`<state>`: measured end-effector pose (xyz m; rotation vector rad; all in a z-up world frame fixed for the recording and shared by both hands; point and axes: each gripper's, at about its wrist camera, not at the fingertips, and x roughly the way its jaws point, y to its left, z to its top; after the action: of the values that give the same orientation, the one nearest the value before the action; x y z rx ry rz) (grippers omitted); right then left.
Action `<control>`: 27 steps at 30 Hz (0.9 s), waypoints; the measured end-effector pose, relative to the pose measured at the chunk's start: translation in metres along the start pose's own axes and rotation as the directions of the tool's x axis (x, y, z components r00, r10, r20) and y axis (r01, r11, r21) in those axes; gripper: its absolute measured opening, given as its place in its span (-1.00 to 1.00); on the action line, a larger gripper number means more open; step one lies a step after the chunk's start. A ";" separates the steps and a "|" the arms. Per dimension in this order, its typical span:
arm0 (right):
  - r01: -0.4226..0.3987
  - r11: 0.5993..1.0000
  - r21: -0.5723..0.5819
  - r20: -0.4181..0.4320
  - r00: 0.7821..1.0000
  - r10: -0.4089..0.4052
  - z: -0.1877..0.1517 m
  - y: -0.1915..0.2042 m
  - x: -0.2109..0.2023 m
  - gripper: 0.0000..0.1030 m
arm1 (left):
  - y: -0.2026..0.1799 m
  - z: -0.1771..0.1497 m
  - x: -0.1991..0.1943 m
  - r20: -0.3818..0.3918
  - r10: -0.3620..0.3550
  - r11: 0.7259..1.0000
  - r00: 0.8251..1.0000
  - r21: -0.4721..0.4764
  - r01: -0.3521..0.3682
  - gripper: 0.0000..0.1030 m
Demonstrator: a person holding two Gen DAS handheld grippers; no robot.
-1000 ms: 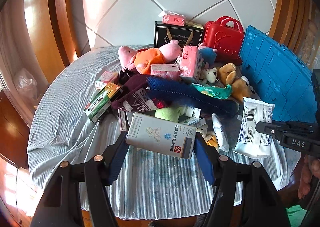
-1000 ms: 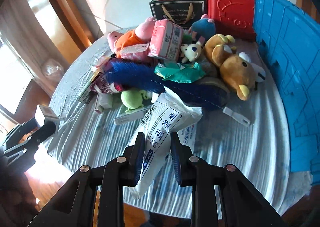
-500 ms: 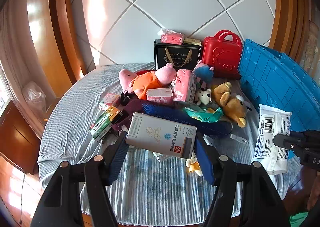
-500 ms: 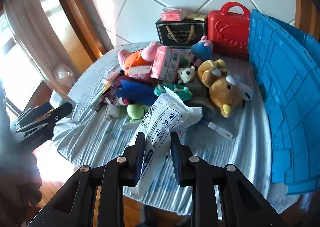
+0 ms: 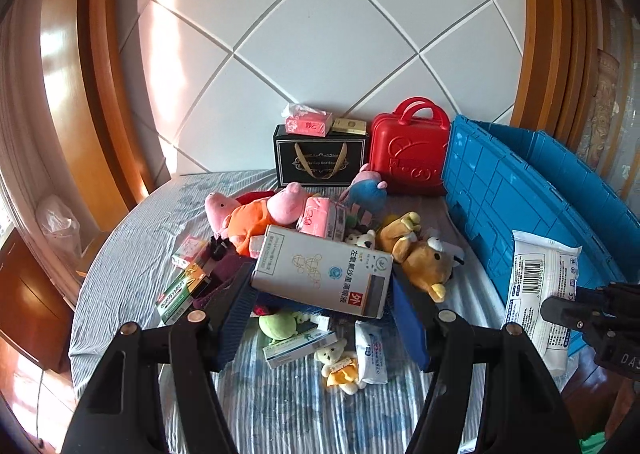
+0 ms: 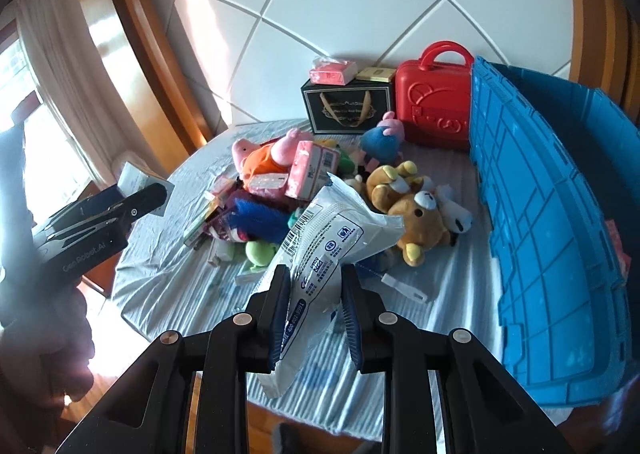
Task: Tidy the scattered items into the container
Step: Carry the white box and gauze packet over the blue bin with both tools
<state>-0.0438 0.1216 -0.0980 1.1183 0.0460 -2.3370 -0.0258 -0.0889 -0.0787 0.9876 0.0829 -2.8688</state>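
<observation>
My left gripper [image 5: 322,300] pinches the white box [image 5: 323,272] between its fingers, held above the toy pile on the surface [image 5: 132,274]. My right gripper [image 6: 314,310] has its fingers clamped on the white packet [image 6: 320,254], just beside the blue container [image 6: 560,214] at the surface's right edge.

Both tools black plastic w/ blue ribbed pads [image 6: 280,306], brass-coloured screws [image 5: 129,329]; "Gen Robot.AI" lettering on left tool [image 6: 96,222].

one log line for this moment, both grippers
left gripper: shut on box | right gripper: shut on pouch | both above table | bin: right
</observation>
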 end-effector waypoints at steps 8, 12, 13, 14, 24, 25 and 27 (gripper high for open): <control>0.017 1.000 0.022 0.051 0.999 -0.018 0.010 -0.035 -0.033 -0.52 | -0.047 0.022 0.004 0.018 -0.049 0.998 0.999 0.034 0.048 0.24; 0.033 0.999 0.042 0.076 0.996 -0.036 0.015 -0.057 -0.046 -0.52 | -0.075 0.034 0.007 0.026 -0.071 0.996 0.997 0.057 0.069 0.24; 0.038 0.998 0.049 0.081 0.996 -0.042 0.016 -0.064 -0.050 -0.52 | -0.081 0.037 0.007 0.027 -0.079 0.995 0.997 0.060 0.077 0.24; 0.042 0.998 0.055 0.085 0.995 -0.046 0.017 -0.070 -0.052 -0.52 | -0.088 0.039 0.008 0.027 -0.087 0.994 0.996 0.063 0.085 0.24; 0.095 0.988 0.118 0.146 0.983 -0.112 0.031 -0.135 -0.092 -0.52 | -0.177 0.068 0.010 0.058 -0.177 0.975 0.983 0.145 0.167 0.25; 0.103 0.987 0.124 0.154 0.981 -0.122 0.032 -0.141 -0.097 -0.52 | -0.187 0.071 0.010 0.061 -0.186 0.972 0.981 0.157 0.175 0.24; 0.119 0.984 0.132 0.169 0.975 -0.141 0.035 -0.153 -0.107 -0.52 | -0.206 0.077 0.008 0.065 -0.207 0.965 0.976 0.177 0.193 0.24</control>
<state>-0.0888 0.2921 -0.0270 0.9838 -0.0921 -2.5783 -0.1032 0.1081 -0.0199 0.9354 -0.0752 -3.1427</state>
